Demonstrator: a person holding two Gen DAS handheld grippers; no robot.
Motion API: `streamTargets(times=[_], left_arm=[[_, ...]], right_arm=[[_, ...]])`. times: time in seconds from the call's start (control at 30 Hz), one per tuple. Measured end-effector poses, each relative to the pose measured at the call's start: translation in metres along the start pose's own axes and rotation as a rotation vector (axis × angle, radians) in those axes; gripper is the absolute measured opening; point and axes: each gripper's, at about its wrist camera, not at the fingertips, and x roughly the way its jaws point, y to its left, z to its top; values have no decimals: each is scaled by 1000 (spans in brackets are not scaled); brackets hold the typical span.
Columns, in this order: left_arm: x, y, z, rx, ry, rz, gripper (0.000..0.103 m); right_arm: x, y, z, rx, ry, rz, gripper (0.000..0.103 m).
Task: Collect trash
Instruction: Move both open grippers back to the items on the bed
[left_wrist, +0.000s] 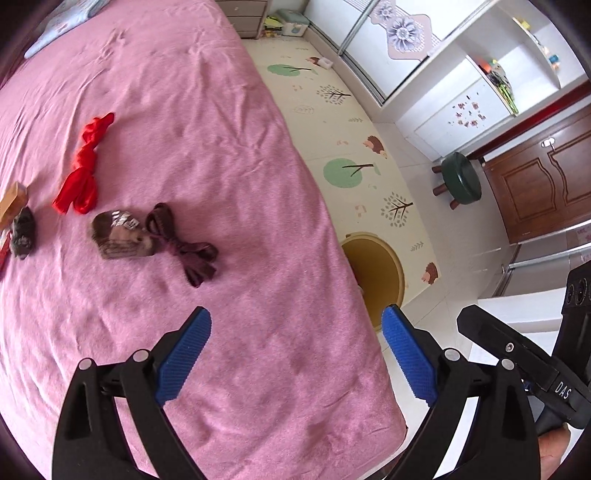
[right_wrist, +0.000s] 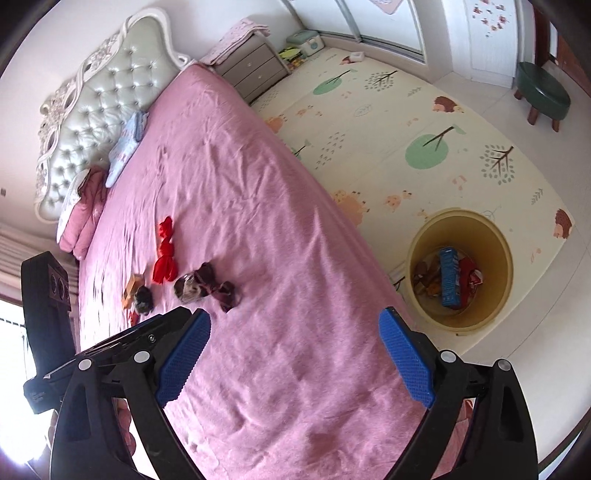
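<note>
On the pink bed (left_wrist: 221, 166) lie a red cloth strip (left_wrist: 83, 166), a brown patterned sock (left_wrist: 118, 234), a maroon knotted cloth (left_wrist: 181, 245), a dark sock (left_wrist: 23, 232) and an orange wrapper (left_wrist: 13, 201) at the far left. All show smaller in the right wrist view: red strip (right_wrist: 165, 251), brown sock (right_wrist: 188, 288), maroon cloth (right_wrist: 219, 286), dark sock (right_wrist: 143, 298), orange wrapper (right_wrist: 132, 290). A yellow bin (right_wrist: 498, 258) on the floor beside the bed holds a blue box (right_wrist: 450, 278) and wrappers. My left gripper (left_wrist: 297, 354) is open and empty above the bed. My right gripper (right_wrist: 295, 354) is open and empty.
A play mat (right_wrist: 406, 122) covers the floor right of the bed. A green stool (left_wrist: 460, 179) stands by a wooden door. A nightstand (right_wrist: 255, 70) and headboard (right_wrist: 99, 107) are at the far end, with pillows (right_wrist: 125, 147) beside. White cabinets (left_wrist: 461, 74) line the wall.
</note>
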Motion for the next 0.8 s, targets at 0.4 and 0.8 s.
streamTargets(times=[0.4,0.8], left_arm=[[-43,117,-35,-216,-55,76,95],[-25,178,-38,-435,-46,40,96]], right_arm=[[53,100,-12,-180,80,-18,89],[105,143,-7,-350,160,-40,82]])
